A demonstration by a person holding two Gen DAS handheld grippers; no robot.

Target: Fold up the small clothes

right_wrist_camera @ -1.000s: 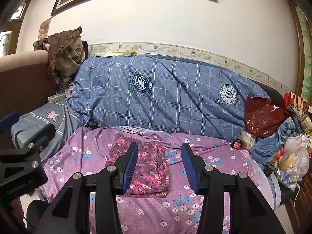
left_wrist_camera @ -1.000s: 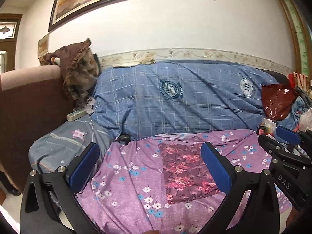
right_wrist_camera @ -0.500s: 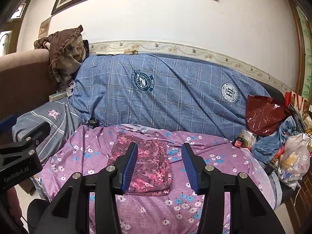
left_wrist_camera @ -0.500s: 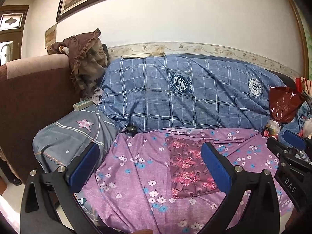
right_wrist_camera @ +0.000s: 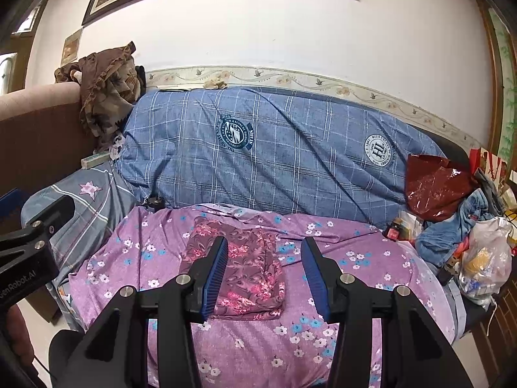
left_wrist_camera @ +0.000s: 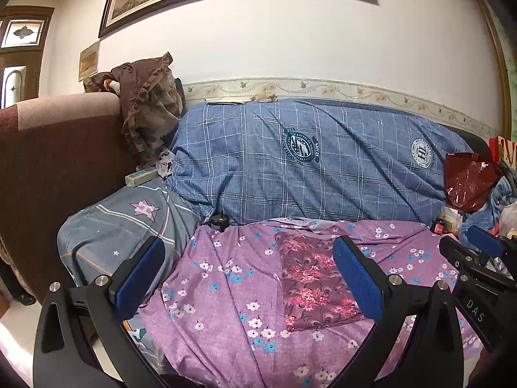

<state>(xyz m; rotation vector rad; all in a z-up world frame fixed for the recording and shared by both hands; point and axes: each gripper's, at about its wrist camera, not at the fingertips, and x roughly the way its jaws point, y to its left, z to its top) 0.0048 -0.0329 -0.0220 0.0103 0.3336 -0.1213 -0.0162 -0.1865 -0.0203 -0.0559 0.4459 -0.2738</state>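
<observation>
Folded garment (right_wrist_camera: pixel 245 268) flat on the purple sheet (right_wrist_camera: pixel 339 329), left gripper (left_wrist_camera: pixel 248 278) wide and empty, pulled farther back from garment, right gripper (right_wrist_camera: pixel 263 274) half-open, empty, barely moved.

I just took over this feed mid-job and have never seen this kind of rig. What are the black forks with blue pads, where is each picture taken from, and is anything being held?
No robot arm here: a person carries two hand-held grippers, each with a fisheye camera looking along its two fingers. One picture is from the left gripper, whose blue-padded fingers stand wide apart. The other is from the right gripper, its fingers closer together but also open. Each view catches the other gripper at its edge. Neither holds anything. Both hang above a sofa covered with a purple flowered sheet. On it lies the maroon floral garment, folded into a neat rectangle. Behind is a blue checked cover; bags and clothes are piled at the right end.
</observation>
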